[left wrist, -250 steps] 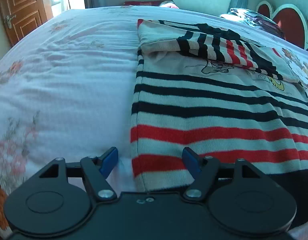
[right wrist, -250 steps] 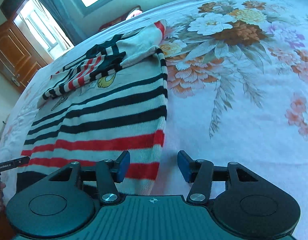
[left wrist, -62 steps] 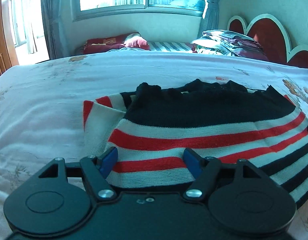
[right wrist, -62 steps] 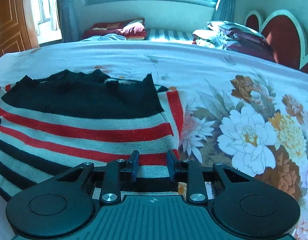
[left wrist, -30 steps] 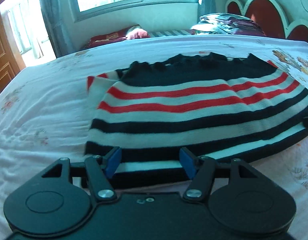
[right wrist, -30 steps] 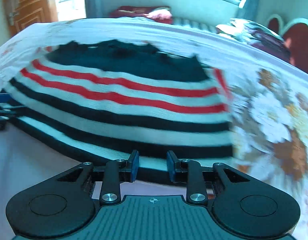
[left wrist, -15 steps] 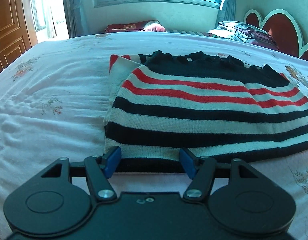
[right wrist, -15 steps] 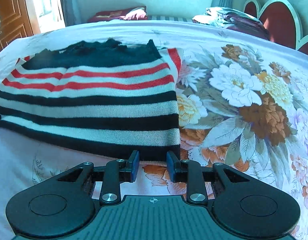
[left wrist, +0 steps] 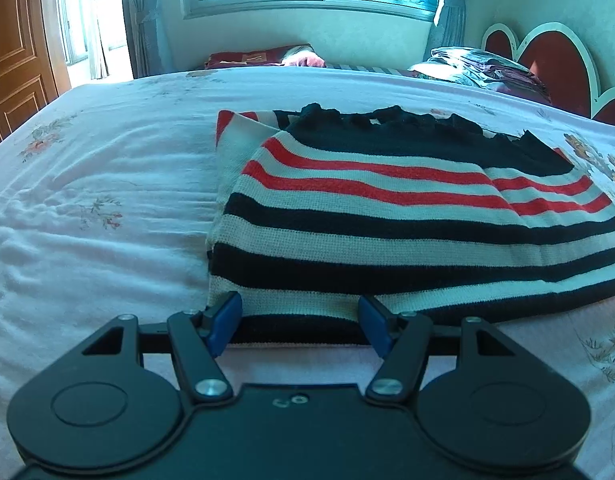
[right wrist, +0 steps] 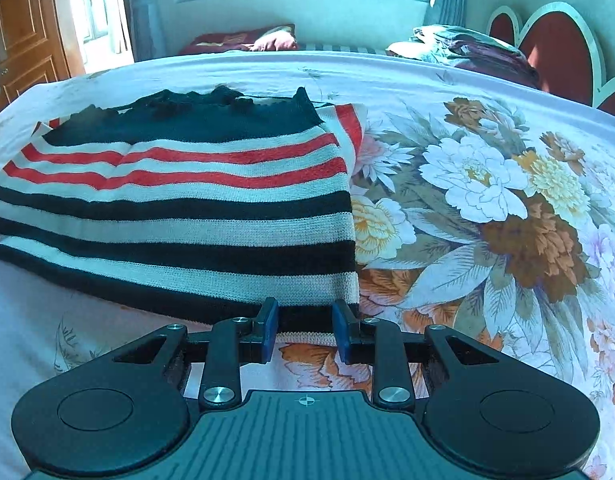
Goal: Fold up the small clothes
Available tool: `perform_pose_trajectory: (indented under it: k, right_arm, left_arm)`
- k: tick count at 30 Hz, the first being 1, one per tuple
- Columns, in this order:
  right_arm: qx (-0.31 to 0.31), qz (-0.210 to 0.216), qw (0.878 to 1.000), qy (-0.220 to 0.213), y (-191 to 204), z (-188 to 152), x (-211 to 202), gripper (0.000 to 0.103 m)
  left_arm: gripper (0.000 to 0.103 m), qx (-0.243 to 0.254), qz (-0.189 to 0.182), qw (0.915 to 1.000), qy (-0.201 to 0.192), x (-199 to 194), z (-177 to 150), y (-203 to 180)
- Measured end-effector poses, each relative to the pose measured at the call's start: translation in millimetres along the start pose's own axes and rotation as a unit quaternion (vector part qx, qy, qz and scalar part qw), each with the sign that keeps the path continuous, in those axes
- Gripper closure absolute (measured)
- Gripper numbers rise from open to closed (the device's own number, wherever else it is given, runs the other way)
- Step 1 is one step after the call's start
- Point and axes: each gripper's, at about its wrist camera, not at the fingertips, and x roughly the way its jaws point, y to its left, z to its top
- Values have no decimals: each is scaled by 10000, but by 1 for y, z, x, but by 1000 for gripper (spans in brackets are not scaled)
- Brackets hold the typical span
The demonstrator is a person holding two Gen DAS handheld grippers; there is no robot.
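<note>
A small knitted sweater point(left wrist: 387, 216) with black, white and red stripes lies folded in half on the bed; it also shows in the right wrist view point(right wrist: 187, 200). Its black hem lies on top at the far side. My left gripper point(left wrist: 300, 325) is open at the sweater's near left corner, its blue pads point(left wrist: 225, 322) level with the folded edge and empty. My right gripper point(right wrist: 303, 330) is open, jaws narrower, at the near right corner with nothing between its pads point(right wrist: 269, 330).
The bed sheet point(left wrist: 87, 208) is white on the left and has large flowers on the right point(right wrist: 507, 208). Pillows and folded bedding point(right wrist: 459, 46) lie by the red headboard point(right wrist: 555, 44). A wooden door point(left wrist: 11, 52) stands at the left.
The sweater's lower half was folded up over the top half and laid down. Over the last second both grippers have drawn back to the near folded edge; the cloth now lies still.
</note>
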Motion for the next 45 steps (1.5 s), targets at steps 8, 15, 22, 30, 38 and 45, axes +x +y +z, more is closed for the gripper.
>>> perform_pose_trajectory:
  k: [8, 15, 22, 30, 38, 45]
  right_arm:
    - [-117, -106, 9999, -26, 4, 0, 0, 74]
    - [210, 353, 9960, -797, 6, -2, -48, 19]
    - [376, 942, 9916, -799, 45, 31, -35, 101]
    - [533, 1378, 9879, -465, 86, 81, 27, 101]
    - [516, 1394, 9883, -340, 112, 114, 53, 101]
    - [249, 1173, 9927, 95, 122, 106, 89, 103]
  left_arm:
    - [39, -2, -198, 9998, -6, 0, 2, 6]
    - [22, -1761, -689, 9795, -700, -63, -8, 34]
    - [45, -3570, -829, 9293, -452, -15, -38, 56]
    - [50, -4647, -1175, 8724, -955, 22, -30, 75]
    - [82, -4854, -1220, 8619, -815, 55, -8, 85]
    - [84, -4646, -1391, 8711, -775, 55, -11, 92]
